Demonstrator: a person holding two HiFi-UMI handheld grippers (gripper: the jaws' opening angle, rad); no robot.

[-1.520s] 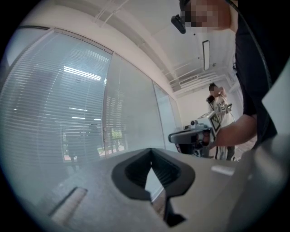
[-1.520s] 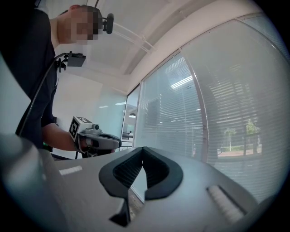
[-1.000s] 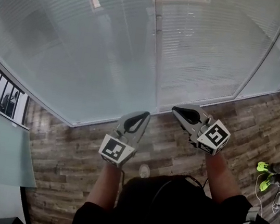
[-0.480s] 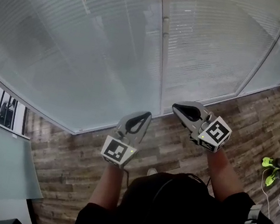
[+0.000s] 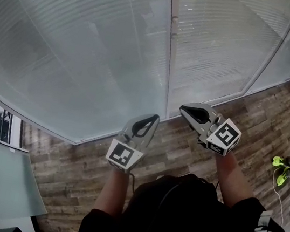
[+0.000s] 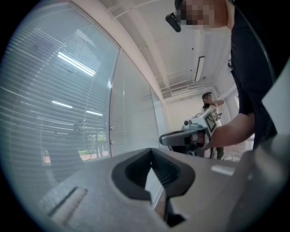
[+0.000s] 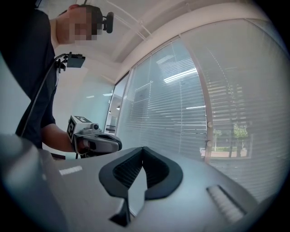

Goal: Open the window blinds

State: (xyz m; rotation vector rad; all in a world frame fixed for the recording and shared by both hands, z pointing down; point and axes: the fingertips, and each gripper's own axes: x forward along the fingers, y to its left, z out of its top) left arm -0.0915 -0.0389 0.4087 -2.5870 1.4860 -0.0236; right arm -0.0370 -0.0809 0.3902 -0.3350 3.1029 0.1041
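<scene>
The left gripper (image 6: pixel 151 151) has its jaws together at the tips, nothing caught between them, and the right gripper (image 7: pixel 142 148) is the same, jaws closed and empty. Both are held level in front of the person, short of the window post (image 5: pixel 169 51), the left one just left of it and the right one just right. The window blinds (image 5: pixel 79 48) hang lowered across the panes either side of that post, with neither gripper touching them. A plank floor (image 5: pixel 66 166) runs from the post's foot
</scene>
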